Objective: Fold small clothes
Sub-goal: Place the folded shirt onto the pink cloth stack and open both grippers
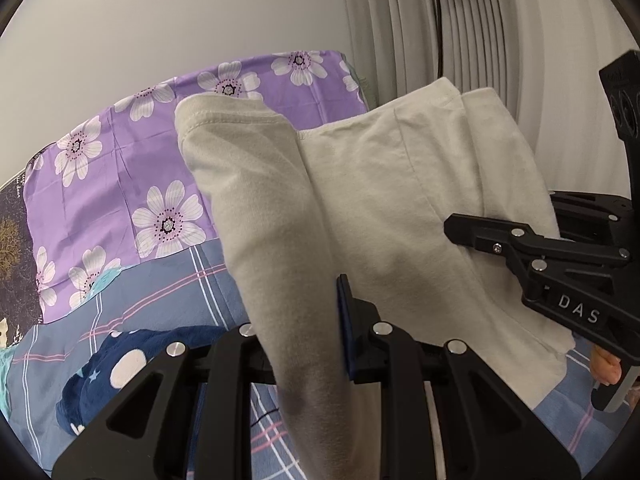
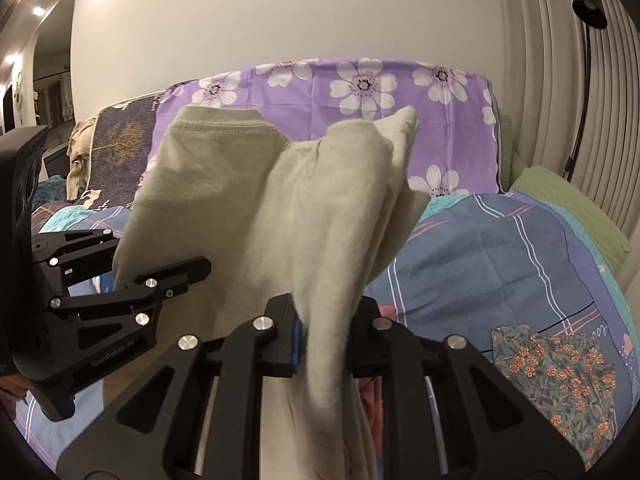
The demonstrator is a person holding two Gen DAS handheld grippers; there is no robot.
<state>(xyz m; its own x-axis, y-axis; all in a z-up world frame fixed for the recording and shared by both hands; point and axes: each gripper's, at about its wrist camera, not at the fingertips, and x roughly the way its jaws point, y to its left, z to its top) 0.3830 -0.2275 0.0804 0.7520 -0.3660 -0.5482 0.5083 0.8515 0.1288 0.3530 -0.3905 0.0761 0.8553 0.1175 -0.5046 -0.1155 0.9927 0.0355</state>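
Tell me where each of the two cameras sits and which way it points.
Left wrist: sits on the left gripper, looking along its fingers over the bed toward the purple floral sheet; its gripper is shut on the beige garment, the right gripper enters from the right.
Right wrist: sits on the right gripper, facing the same purple floral sheet; shut on the beige garment, the left gripper enters from the left.
Shared: the garment held up between both grippers, the sheet, the plaid blanket.
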